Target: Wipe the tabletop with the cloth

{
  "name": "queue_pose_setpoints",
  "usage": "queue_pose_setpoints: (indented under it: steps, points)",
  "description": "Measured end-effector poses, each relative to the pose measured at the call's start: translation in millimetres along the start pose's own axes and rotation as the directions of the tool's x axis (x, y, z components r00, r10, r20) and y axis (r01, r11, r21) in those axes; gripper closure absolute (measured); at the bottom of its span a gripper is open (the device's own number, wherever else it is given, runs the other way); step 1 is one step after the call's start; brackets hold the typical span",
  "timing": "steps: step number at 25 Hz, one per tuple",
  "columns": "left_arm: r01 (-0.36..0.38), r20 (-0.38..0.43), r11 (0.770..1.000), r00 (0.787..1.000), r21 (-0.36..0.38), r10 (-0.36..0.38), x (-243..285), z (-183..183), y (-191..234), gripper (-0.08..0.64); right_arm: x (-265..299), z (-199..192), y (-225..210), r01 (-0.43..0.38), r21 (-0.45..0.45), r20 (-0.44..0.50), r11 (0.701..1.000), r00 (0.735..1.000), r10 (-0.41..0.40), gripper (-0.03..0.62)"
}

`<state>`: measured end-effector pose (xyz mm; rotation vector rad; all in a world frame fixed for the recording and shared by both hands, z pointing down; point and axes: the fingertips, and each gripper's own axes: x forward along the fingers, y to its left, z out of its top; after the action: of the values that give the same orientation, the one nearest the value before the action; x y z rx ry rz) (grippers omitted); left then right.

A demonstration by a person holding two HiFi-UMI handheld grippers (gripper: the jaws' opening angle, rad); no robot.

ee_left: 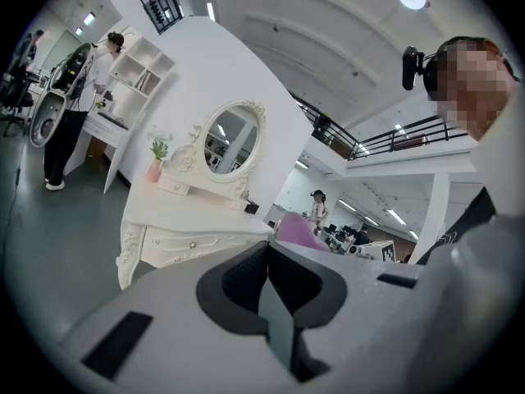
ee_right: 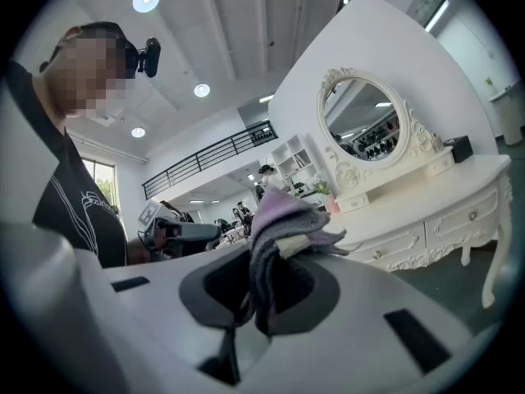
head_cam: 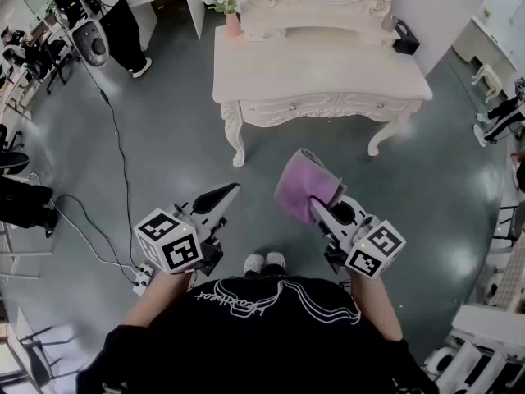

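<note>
Grey floor, cloth in right claw

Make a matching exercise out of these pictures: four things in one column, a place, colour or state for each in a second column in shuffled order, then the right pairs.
Things
1. cloth
2. left tongs
3. table
4. flower pot

Place, colour or state
A. pink, on the table's far left corner in the head view
B. shut, with nothing between them
C. white, standing apart from both tongs
D. purple, clamped in the right tongs

Pairs: 1-D, 2-B, 3-C, 4-A
</note>
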<state>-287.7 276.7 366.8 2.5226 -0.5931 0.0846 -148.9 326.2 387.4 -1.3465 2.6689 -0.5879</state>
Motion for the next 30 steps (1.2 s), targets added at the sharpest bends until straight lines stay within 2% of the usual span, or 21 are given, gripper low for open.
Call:
queue_pose_setpoints:
  steps: [3,8,11,14,18,23,30]
  points:
    - [0.016,0.025,1.0,1.0,-0.009,-0.016,3,15,-18,0.555,-14,17,1,-0.007,-0.028,0.007,1.0,1.0,0.008,0.545]
    - [0.04,0.042,0.998,0.998,0.049,-0.042,19,27,-49,0.555,-34,40,0,-0.023,-0.067,0.033,0.997,0.999,0.025,0.545]
    - [0.065,0.059,0.997,0.996,0.041,-0.067,30,29,-61,0.555,-46,50,-4,-0.028,-0.115,0.042,0.993,0.999,0.033,0.543]
    - [0.072,0.072,0.997,0.995,0.038,-0.074,43,24,-67,0.555,-60,53,-14,-0.005,-0.152,0.044,0.988,0.999,0.011,0.543]
    - [0.099,0.051,0.994,0.994,0.044,-0.101,62,19,-75,0.555,-70,56,-28,0.044,-0.149,0.058,0.988,0.998,-0.036,0.543]
    - [0.102,0.036,0.994,0.994,0.049,-0.104,80,20,-64,0.555,-55,55,-47,0.05,-0.157,0.035,0.986,0.998,-0.045,0.543]
    - [0.064,0.039,0.998,0.997,-0.002,-0.064,105,30,-8,0.555,-4,49,-81,0.011,-0.116,-0.009,0.993,1.0,-0.012,0.543]
